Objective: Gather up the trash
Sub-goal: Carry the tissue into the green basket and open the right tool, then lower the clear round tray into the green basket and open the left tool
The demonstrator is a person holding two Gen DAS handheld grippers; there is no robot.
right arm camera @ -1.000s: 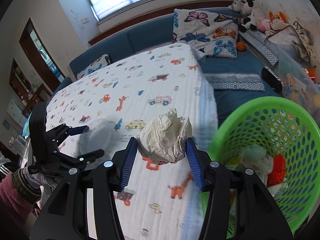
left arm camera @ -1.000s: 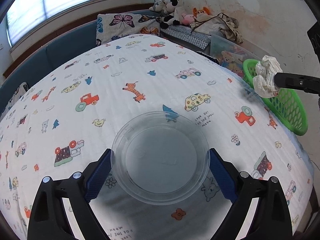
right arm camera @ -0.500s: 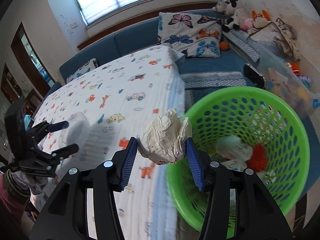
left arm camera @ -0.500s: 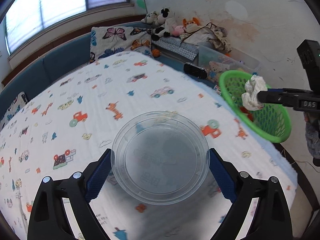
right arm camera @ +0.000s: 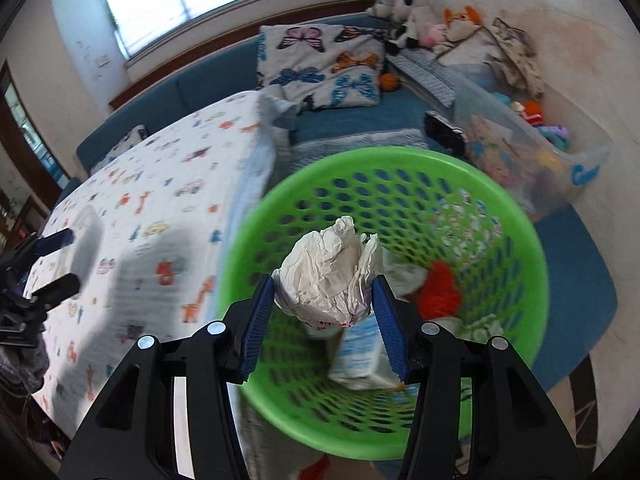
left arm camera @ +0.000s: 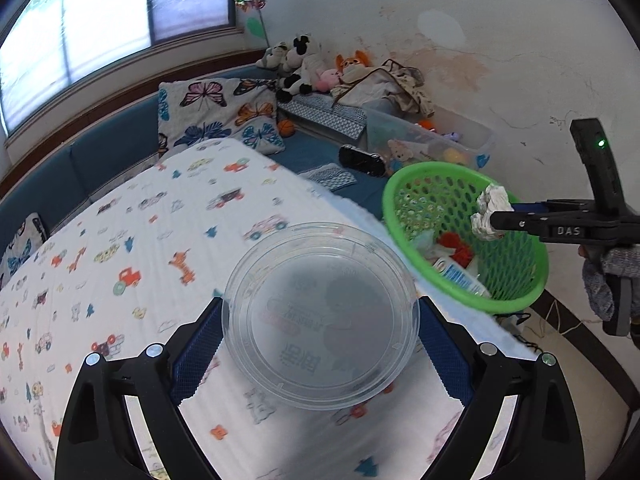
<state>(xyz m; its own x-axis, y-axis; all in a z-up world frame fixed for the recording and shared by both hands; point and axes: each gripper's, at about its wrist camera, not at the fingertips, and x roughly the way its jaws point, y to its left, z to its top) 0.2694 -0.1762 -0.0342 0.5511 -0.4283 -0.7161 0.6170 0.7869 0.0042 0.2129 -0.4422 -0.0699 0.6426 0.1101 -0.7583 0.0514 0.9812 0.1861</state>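
Observation:
My left gripper [left arm camera: 320, 322] is shut on a clear round plastic container [left arm camera: 320, 316], held above the patterned bed cover [left arm camera: 132, 248]. My right gripper [right arm camera: 325, 294] is shut on a crumpled white paper ball [right arm camera: 328, 276] and hangs over the mouth of the green mesh basket [right arm camera: 520, 240]. In the left wrist view the same paper ball [left arm camera: 489, 216] and right gripper [left arm camera: 494, 220] sit above the green basket [left arm camera: 404, 184] at the right. Inside the basket lie a red wad [right arm camera: 438, 290], a blue-and-white pack [right arm camera: 362, 354] and other scraps.
The basket stands on the floor beside the bed edge [right arm camera: 256, 184]. Behind it are a clear toy bin [right arm camera: 560, 160], a blue bench with butterfly pillows [right arm camera: 320, 60] and stuffed toys [right arm camera: 404, 4]. A cable [left arm camera: 560, 320] lies on the floor by the wall.
The right gripper carried the paper ball from above the bed edge to over the basket. The left gripper lifted and swung the clear container toward the basket side.

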